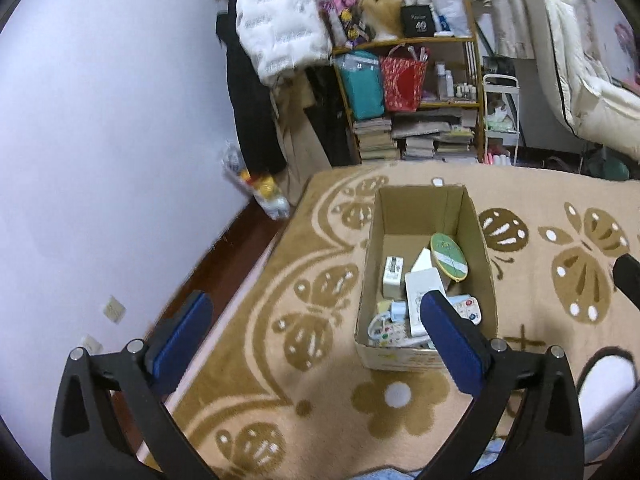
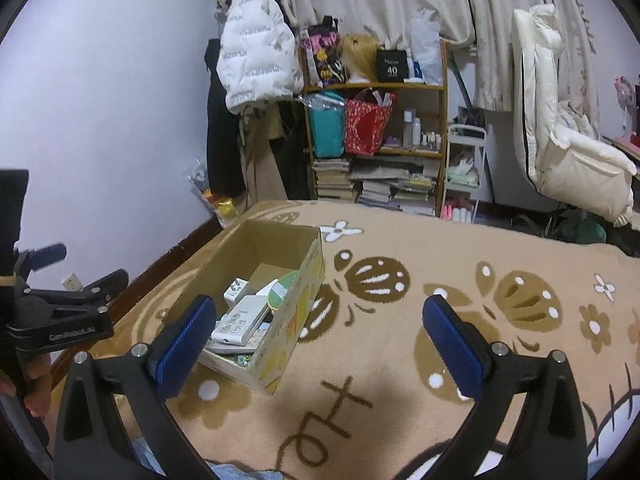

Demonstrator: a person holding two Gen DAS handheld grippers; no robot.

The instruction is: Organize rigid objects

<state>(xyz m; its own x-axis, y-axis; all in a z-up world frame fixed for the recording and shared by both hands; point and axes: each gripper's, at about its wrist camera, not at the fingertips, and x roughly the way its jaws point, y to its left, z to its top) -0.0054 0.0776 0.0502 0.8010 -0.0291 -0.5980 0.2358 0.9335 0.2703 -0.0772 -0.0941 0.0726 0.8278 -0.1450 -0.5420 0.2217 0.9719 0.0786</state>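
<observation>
Both grippers stand with their jaws spread wide and nothing between the blue pads: the left gripper (image 1: pixel 316 312) hangs over the blanket's left part, the right gripper (image 2: pixel 320 316) over its middle. The thing they answer to is the cardboard box (image 1: pixel 370 264), open-topped, set on the patterned blanket (image 1: pixel 280 248) close to its left edge and toward the far end. Its long axis runs away from the person, from the near short wall up to the far one. Inside, bunched at the near end, lie the rigid objects: a white charger (image 1: pixel 391 272), a white flat remote (image 1: pixel 418 296), a green oval tin (image 1: pixel 450 257) leaning on the right wall, and a few small colourful pieces at the near wall; the far half of the floor is bare. From the left wrist view the box lies ahead and just right of centre, its near wall partly behind the right-hand finger. From the right wrist view it lies ahead and off to the left, behind the left-hand finger. I judge the left gripper the nearer, and better lined up with the long axis. No loose object shows on the blanket around the box. Beyond the far edge stands a crowded shelf (image 2: pixel 376 128).
</observation>
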